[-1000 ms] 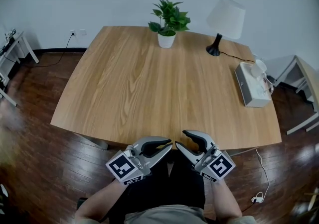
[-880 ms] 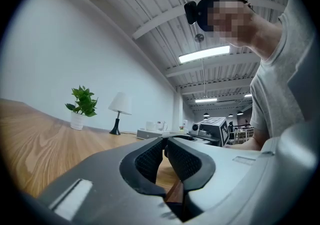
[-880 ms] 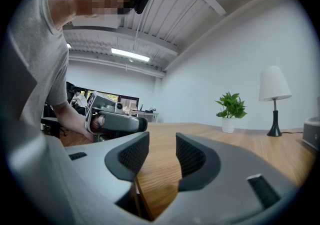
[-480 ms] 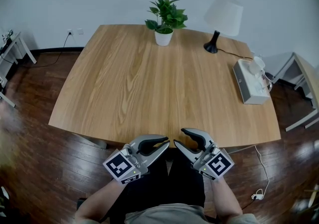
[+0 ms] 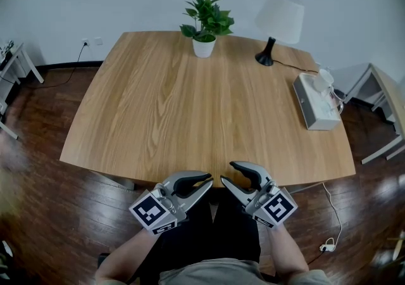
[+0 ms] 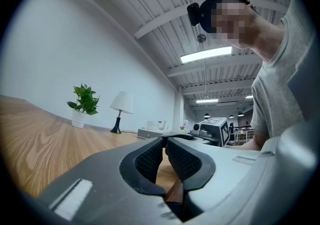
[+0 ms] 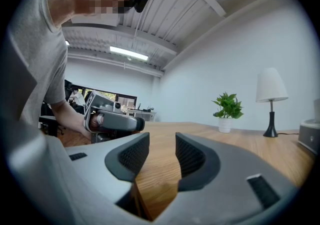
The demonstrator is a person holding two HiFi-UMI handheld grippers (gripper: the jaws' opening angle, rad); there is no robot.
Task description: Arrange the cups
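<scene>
**Both grippers held at the near table edge; no definite cup in view**

The left gripper [image 5: 211, 180] and right gripper [image 5: 226, 172] sit side by side just past the near edge of the light wooden table [image 5: 190, 106], above the person's lap. Their tips angle toward each other and lie close together but apart. Each gripper's black-and-white marker cube faces up.

Left gripper view: the jaws of the left gripper [image 6: 164, 140] are drawn together. The ribbed pads meet at the tips and nothing is between them; only table wood shows behind.

Right gripper view: the jaws of the right gripper [image 7: 162, 138] stand apart with a clear gap. Nothing is between them; bare tabletop shows through the gap.

- Far edge of the table: a green leafy plant in a white pot [image 5: 204, 46].
- To the plant's right: a lamp with a white shade and black base [image 5: 276, 21].
- Right edge of the table: a white rectangular box [image 5: 313, 109].
- On the box's far end: 2 or so small white items [image 5: 324, 81]. These may be the cups, but at this size I cannot tell.
- Everywhere else the tabletop shows only wood grain.
- Below the table: a dark wooden floor [image 5: 38, 176].
- On the floor at the right: a white cable [image 5: 332, 214].
</scene>
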